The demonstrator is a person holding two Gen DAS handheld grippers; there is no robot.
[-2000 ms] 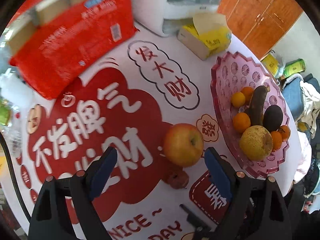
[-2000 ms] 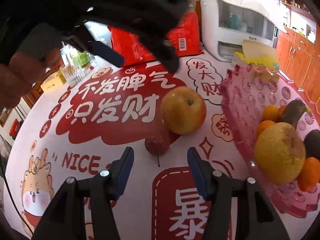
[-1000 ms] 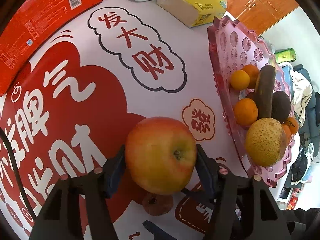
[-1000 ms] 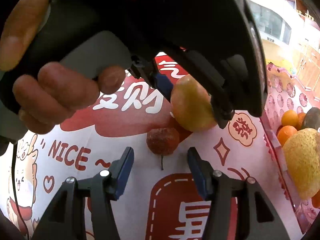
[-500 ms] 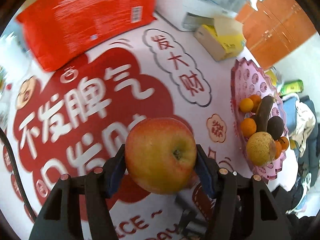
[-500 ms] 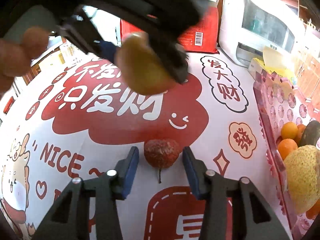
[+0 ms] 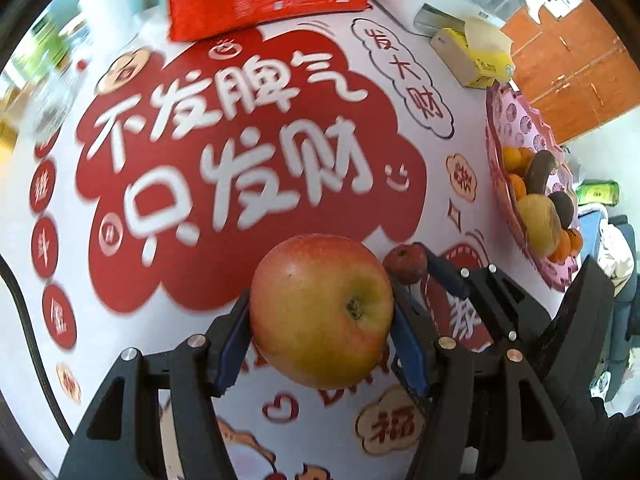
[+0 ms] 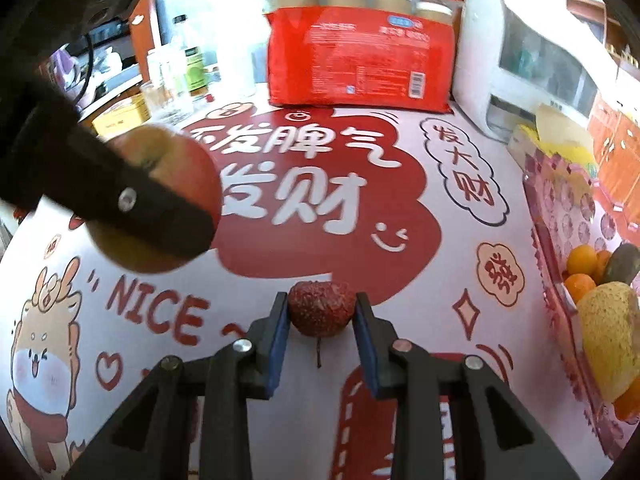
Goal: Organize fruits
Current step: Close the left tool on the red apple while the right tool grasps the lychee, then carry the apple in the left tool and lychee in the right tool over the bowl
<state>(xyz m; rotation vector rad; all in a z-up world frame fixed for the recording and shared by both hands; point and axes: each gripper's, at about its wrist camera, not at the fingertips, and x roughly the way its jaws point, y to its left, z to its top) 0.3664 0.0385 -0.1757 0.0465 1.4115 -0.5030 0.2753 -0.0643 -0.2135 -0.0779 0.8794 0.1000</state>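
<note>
My left gripper (image 7: pixel 320 320) is shut on a large red-yellow apple (image 7: pixel 322 310) and holds it above the printed tablecloth. The apple also shows at the left of the right wrist view (image 8: pixel 176 184), partly behind the left gripper's finger. My right gripper (image 8: pixel 322 320) has its blue pads against both sides of a small wrinkled dark-red fruit (image 8: pixel 322 308), which rests on the cloth; it also shows in the left wrist view (image 7: pixel 406 264). A pink fruit plate (image 7: pixel 500 128) at the right holds oranges, a yellow pear and dark fruits; it shows in the right wrist view too (image 8: pixel 560 216).
A red snack pack (image 8: pixel 360 64) stands at the back. A white appliance (image 8: pixel 528 60) and a yellow tissue box (image 7: pixel 472 60) sit at the back right. Glass jars and bottles (image 8: pixel 172 80) stand at the back left.
My left gripper closed on the apple and lifted it off the table, up and to the left. My right gripper moved forward and closed around the small red fruit.
</note>
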